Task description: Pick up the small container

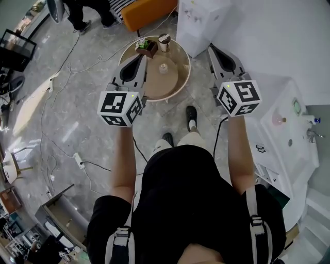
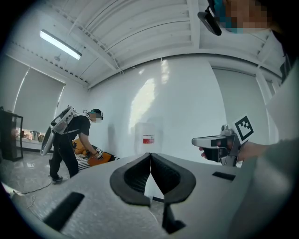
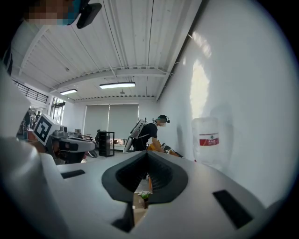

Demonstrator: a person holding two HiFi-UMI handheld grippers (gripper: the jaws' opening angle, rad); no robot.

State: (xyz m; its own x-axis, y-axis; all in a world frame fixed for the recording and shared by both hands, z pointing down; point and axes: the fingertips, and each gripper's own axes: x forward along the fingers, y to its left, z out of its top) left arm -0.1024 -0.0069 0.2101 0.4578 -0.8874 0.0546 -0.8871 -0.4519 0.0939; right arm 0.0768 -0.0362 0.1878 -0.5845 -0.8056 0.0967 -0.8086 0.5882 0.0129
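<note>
A round tan table (image 1: 178, 82) stands on the floor in front of me. On it are a small beige lidded container (image 1: 164, 67), a cup with a dark top (image 1: 164, 41) and a small plant in a brown pot (image 1: 147, 47). My left gripper (image 1: 142, 55) is held in the air over the table's left rim, its jaws shut and empty (image 2: 150, 154). To the right of the table, my right gripper (image 1: 211, 48) is also raised, shut and empty (image 3: 147, 152). Neither gripper touches anything on the table.
A white water dispenser (image 1: 203, 20) stands behind the table, an orange seat (image 1: 147, 11) to its left. At my right is a white counter (image 1: 289, 129). Cables (image 1: 56, 154) trail over the grey floor. Another person (image 2: 70, 140) bends down by the far wall.
</note>
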